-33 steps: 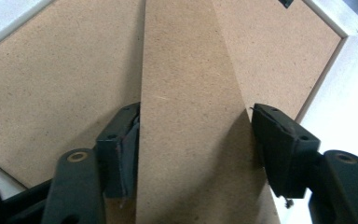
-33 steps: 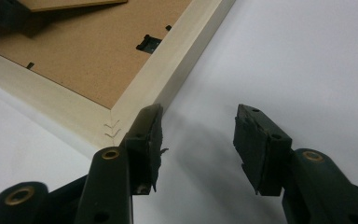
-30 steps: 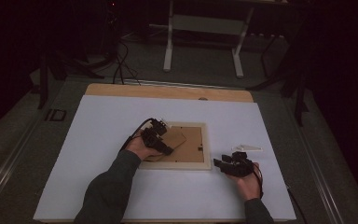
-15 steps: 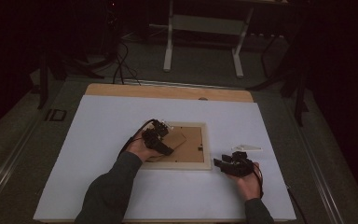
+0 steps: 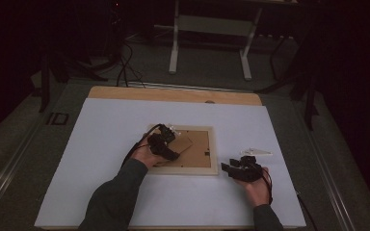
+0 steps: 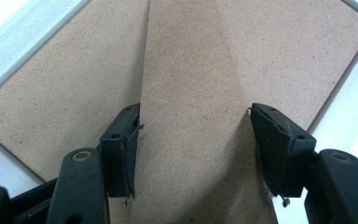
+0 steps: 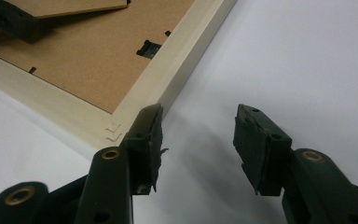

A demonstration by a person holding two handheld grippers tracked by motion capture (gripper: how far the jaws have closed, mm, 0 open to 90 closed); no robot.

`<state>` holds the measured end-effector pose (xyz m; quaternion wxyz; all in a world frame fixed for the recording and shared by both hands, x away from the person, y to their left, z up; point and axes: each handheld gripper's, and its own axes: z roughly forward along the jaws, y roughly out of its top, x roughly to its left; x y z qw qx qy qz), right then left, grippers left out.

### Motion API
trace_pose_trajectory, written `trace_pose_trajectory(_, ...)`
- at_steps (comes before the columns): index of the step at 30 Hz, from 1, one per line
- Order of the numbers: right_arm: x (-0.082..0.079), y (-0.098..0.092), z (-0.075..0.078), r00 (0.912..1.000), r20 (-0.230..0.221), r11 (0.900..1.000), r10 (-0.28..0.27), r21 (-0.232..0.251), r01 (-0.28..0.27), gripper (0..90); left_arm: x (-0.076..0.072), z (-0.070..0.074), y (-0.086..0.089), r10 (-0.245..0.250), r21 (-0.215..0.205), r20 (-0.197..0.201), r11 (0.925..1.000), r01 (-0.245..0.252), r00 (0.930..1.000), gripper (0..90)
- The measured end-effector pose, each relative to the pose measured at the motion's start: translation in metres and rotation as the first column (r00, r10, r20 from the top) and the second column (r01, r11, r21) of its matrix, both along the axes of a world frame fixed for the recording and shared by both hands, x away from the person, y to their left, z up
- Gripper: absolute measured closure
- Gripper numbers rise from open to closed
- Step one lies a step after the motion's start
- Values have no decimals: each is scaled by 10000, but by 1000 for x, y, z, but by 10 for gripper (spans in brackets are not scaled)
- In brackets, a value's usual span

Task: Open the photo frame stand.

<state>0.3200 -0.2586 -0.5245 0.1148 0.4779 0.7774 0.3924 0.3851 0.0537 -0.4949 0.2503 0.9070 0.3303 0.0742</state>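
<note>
1. A picture frame (image 5: pixel 189 151) lies face down near the middle of the white bench (image 5: pixel 101 144), its brown fibreboard back up. The pale wooden rim (image 7: pixel 177 70) surrounds the backing board (image 7: pixel 93 70).
2. The left gripper (image 5: pixel 166 144) sits over the frame's back. In the left gripper view its jaws straddle the easel stand (image 6: pixel 193 116), a tapered fibreboard flap. The left pad meets the flap's edge; the right pad stands at or just off the other edge. Whether they press cannot be told from this angle.
3. The right gripper (image 5: pixel 236 169) rests on the bench just beside the frame's near right corner (image 7: pixel 114 119). Its jaws stand fairly wide with nothing between them, one fingertip close against the corner.
4. Handling, as a judgement: the frame looks light and stiff. The flap is thin board on a weak hinge, likely to crease or tear if twisted. Taking it by both long edges near the tip seems safest. The smooth sheet may let the frame slide, so the right jaws could brace the corner.
5. A small black turn clip (image 7: pixel 148 48) shows on the backing near the rim.
6. Hard to make out: the flap's hinge is cut off at the top of the left gripper view. Whether glass sits underneath is hidden. A small pale object (image 5: pixel 256 152) beyond the right gripper is too faint to identify. The room past the bench is dark.
</note>
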Motion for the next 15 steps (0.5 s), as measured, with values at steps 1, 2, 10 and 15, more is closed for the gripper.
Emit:
trace_pose_trajectory(1, 0, 1, 0, 10000, 23, 10000, 33, 13, -33, 514, -1, 0, 0, 11, 2, 42, 10000, -11, 10000, 388)
trace_pose_trajectory(2, 0, 1, 1, 10000, 35, 10000, 48, 16, -48, 514, -1, 1, 0, -13, 20, 97, 10000, 12, 10000, 387)
trace_pose_trajectory(10, -1, 2, 3, 9999, 34, 9999, 108, 32, -108, 512, -5, 2, -2, -15, 115, 412, 9999, 11, 9991, 387)
trace_pose_trajectory(15, -1, 3, 3, 9999, 40, 9999, 139, 17, -139, 511, -9, 3, -3, -19, 194, 708, 9998, 5, 9975, 387)
